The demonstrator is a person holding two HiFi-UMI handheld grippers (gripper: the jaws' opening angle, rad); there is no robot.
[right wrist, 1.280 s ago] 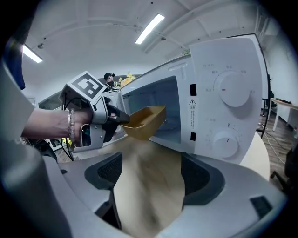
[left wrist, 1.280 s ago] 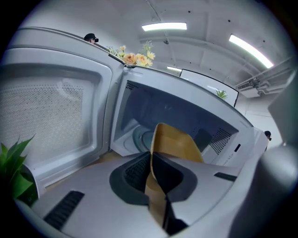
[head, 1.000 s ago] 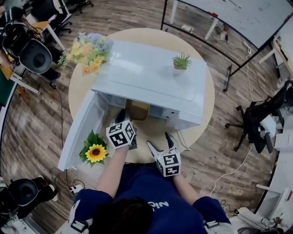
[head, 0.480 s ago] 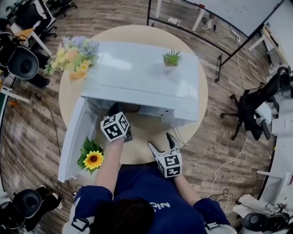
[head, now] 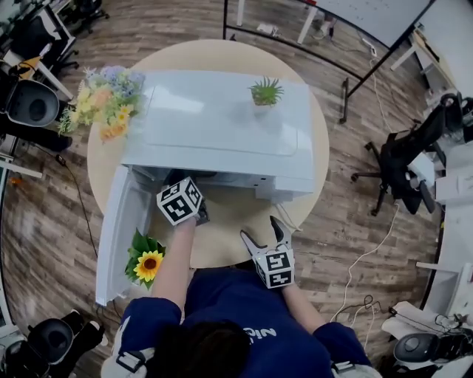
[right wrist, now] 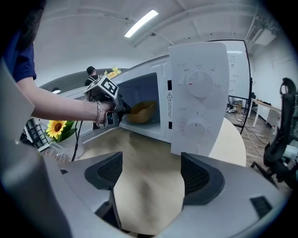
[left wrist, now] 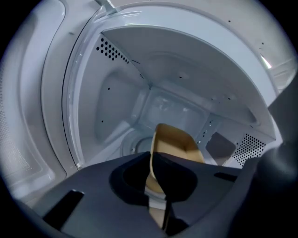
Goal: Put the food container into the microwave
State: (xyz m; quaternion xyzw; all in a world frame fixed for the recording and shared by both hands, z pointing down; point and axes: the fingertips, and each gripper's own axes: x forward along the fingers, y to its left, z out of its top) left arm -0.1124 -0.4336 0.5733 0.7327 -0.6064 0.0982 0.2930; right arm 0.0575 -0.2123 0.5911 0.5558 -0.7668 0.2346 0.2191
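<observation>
Inside microwave (left wrist: 116,102), tan open-topped container (left wrist: 174,142)

A wood-plank floor (head: 59,214) in brown and grey tones spreads across the room. A round, pale table (head: 225,235) stands in the middle. Far right, a whiteboard (head: 369,11) rests on a black frame (head: 346,100). A black office chair (head: 403,159) sits to the right, near a white desk (head: 452,188), and another dark chair (head: 31,103) stands far left. A white cable (head: 363,257) trails over the floor near right. A long tube light (right wrist: 141,23) glows on the pale ceiling.
</observation>
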